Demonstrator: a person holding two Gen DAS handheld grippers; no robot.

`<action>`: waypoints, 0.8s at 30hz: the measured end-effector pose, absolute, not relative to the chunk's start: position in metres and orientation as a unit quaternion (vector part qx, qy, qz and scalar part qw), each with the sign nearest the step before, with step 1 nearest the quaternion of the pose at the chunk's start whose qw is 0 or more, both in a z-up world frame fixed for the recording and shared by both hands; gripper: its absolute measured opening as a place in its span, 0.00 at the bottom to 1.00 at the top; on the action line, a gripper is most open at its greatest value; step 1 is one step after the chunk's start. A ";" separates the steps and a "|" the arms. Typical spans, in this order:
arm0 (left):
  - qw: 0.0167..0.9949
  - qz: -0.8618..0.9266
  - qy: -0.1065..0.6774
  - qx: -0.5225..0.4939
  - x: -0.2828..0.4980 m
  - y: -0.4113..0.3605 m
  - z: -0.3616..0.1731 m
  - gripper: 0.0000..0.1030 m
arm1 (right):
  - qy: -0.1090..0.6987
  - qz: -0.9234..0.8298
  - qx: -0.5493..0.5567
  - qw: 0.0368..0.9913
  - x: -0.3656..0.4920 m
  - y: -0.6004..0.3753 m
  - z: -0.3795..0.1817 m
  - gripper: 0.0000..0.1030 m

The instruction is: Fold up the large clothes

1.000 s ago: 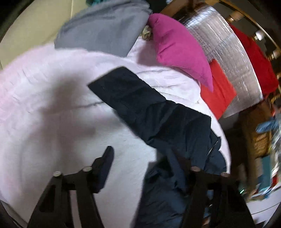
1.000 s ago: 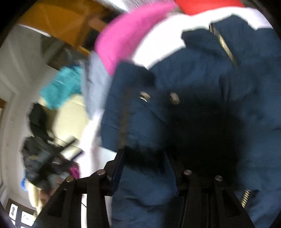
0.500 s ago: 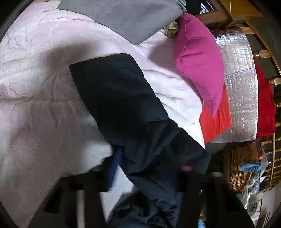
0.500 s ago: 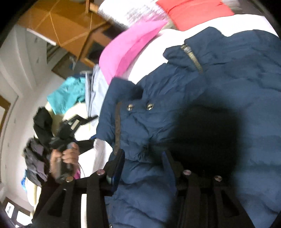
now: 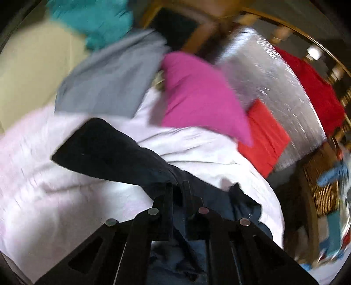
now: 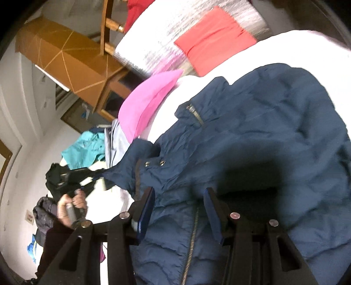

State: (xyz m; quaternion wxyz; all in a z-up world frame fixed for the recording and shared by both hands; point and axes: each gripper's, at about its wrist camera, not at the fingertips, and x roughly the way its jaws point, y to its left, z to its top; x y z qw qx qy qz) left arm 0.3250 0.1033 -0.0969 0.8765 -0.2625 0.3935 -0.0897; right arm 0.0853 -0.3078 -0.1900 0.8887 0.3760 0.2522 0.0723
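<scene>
A navy padded jacket (image 6: 252, 122) lies spread on the white bed cover (image 6: 296, 48), zip and snaps showing. My left gripper (image 5: 176, 190) is shut on its sleeve (image 5: 105, 149), which hangs lifted above the cover, its cuff pointing up-left. In the right wrist view a hand (image 6: 72, 203) holds that left gripper (image 6: 96, 174) at the jacket's left edge, with the sleeve stretched towards it. My right gripper (image 6: 178, 208) stands open just over the jacket's front. The zip runs between its fingers, both blue pads are bare, and its shadow falls on the fabric.
A pink pillow (image 5: 197, 96), a grey garment (image 5: 109, 87) and a teal one (image 5: 94, 19) lie at the bed's far end. A red cloth (image 5: 263, 136) rests against a silver foil panel (image 5: 274, 87). A wicker basket (image 5: 318, 186) stands off the right side.
My left gripper has closed on the sleeve and risen with it off the cover. My right gripper has slid across the jacket, from the snaps to the zip front, still open.
</scene>
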 end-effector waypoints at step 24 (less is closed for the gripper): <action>0.922 -0.240 0.304 0.015 0.159 -0.096 -0.054 0.57 | 0.182 -0.021 0.351 0.918 -0.013 -0.368 -0.179 0.63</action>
